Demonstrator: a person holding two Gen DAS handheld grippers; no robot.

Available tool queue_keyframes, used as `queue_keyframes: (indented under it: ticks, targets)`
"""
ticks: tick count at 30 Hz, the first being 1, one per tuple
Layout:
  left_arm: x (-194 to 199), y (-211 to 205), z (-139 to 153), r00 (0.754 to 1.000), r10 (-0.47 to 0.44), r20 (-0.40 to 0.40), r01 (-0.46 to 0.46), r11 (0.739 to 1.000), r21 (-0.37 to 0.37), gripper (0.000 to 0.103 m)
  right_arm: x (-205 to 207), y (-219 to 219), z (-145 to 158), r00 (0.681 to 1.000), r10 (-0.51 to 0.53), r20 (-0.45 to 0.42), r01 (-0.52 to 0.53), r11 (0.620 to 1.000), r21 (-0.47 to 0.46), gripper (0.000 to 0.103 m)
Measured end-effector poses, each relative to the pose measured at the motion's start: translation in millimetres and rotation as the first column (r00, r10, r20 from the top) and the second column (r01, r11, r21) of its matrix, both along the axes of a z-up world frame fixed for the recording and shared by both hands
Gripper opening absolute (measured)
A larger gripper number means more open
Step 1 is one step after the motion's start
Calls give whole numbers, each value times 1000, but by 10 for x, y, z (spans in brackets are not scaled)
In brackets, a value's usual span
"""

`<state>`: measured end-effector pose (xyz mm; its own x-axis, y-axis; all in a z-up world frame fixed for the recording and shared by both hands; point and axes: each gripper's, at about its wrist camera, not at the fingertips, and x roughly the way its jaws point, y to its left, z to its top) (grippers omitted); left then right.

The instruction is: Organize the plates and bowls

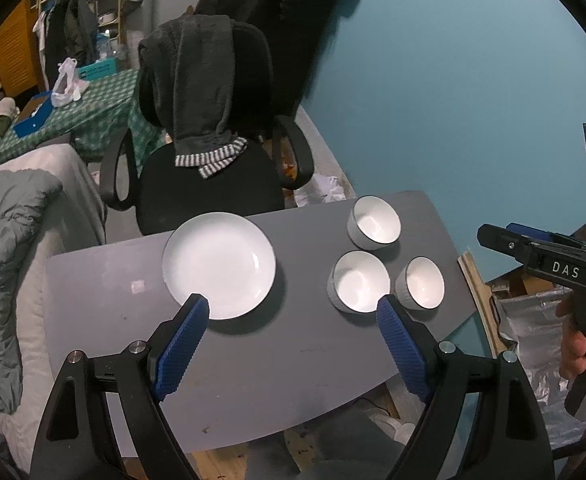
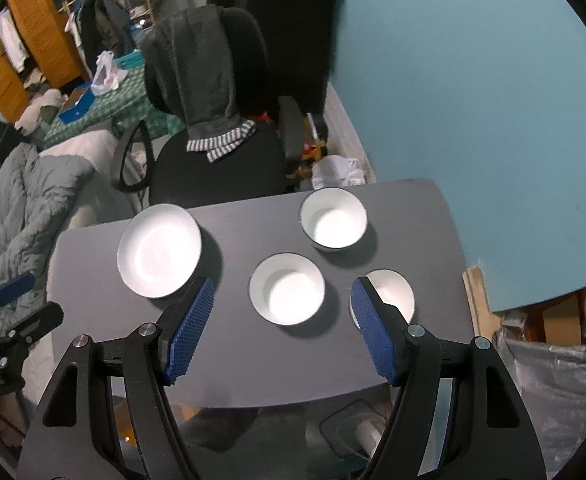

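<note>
A white plate (image 1: 219, 265) (image 2: 159, 256) lies on the left of the small grey table (image 1: 253, 368) (image 2: 253, 368). Three white bowls stand to its right: a far bowl (image 1: 374, 222) (image 2: 334, 218), a middle bowl (image 1: 359, 286) (image 2: 287, 294) and a small ribbed bowl (image 1: 420, 282) (image 2: 391, 294). My left gripper (image 1: 293, 304) is open and empty above the table, between the plate and the bowls. My right gripper (image 2: 283, 284) is open and empty, hovering over the middle bowl; it also shows in the left wrist view (image 1: 533, 248) at the right edge.
A black office chair (image 1: 209, 152) (image 2: 213, 120) draped with a grey towel stands just behind the table. A bed with a grey quilt (image 1: 9, 248) (image 2: 25, 200) lies to the left. A teal wall (image 1: 453, 80) is at the right, and a silver bag (image 2: 553, 380) below it.
</note>
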<state>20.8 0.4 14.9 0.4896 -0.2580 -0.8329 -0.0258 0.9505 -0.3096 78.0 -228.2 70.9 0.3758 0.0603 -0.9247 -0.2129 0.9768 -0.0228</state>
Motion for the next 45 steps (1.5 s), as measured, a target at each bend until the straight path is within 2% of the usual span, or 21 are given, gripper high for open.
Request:
queue_keyframes:
  ticks: [7, 15, 21, 27, 38, 45]
  targets:
    - [109, -213, 78, 999, -26, 34, 25, 999, 36, 87, 18, -208, 57, 999, -32, 19, 32, 999, -10, 71]
    - [316, -485, 35, 998, -63, 19, 63, 997, 35, 87, 103, -381, 38, 999, -32, 19, 32, 999, -32, 71]
    - [512, -679, -50, 998, -56, 5, 56, 998, 13, 87, 227, -528, -16, 1000, -27, -1, 27, 999, -22, 71]
    - [717, -888, -79, 998, -68, -9, 68, 997, 31, 87, 426, -643, -96, 1000, -12, -27, 11, 1000, -21, 71]
    - [1044, -1116, -242, 997, -52, -60, 55, 997, 50, 87, 763, -821, -342, 996, 42, -84, -43, 999, -8, 71]
    - [1194, -1158, -540, 993, -23, -119, 27, 999, 33, 87, 946, -875, -682, 985, 94, -147, -94, 996, 3, 71]
